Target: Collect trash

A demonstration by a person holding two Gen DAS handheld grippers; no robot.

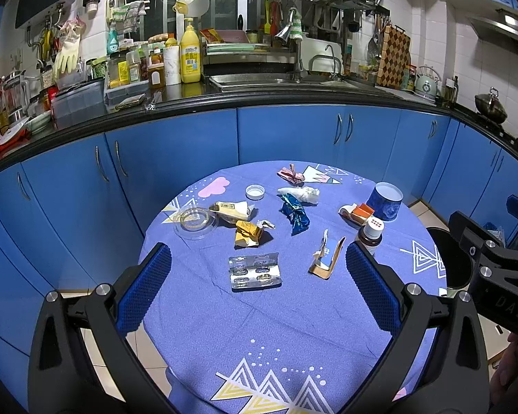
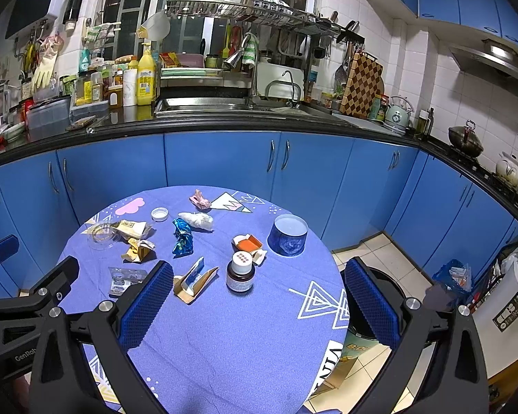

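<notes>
Trash lies scattered on a round table with a blue patterned cloth (image 1: 293,338): a silver blister pack (image 1: 254,271), a torn brown carton (image 1: 326,256), a crumpled blue foil wrapper (image 1: 295,214), yellow wrappers (image 1: 247,234), a white tissue wad (image 1: 302,194) and a pink wrapper (image 1: 291,174). My left gripper (image 1: 259,289) is open and empty above the near part of the table, the blister pack between its fingers' line of sight. My right gripper (image 2: 255,307) is open and empty, over the table's right edge. The brown carton (image 2: 195,281) lies just beyond its left finger.
A dark pill bottle (image 2: 241,272), a blue cup upside down (image 2: 288,235), an orange box (image 2: 248,243), a white lid (image 1: 255,192) and a clear plastic lid (image 1: 195,221) are on the table. A black trash bin (image 2: 386,286) stands right of it. Blue cabinets and a crowded counter lie behind.
</notes>
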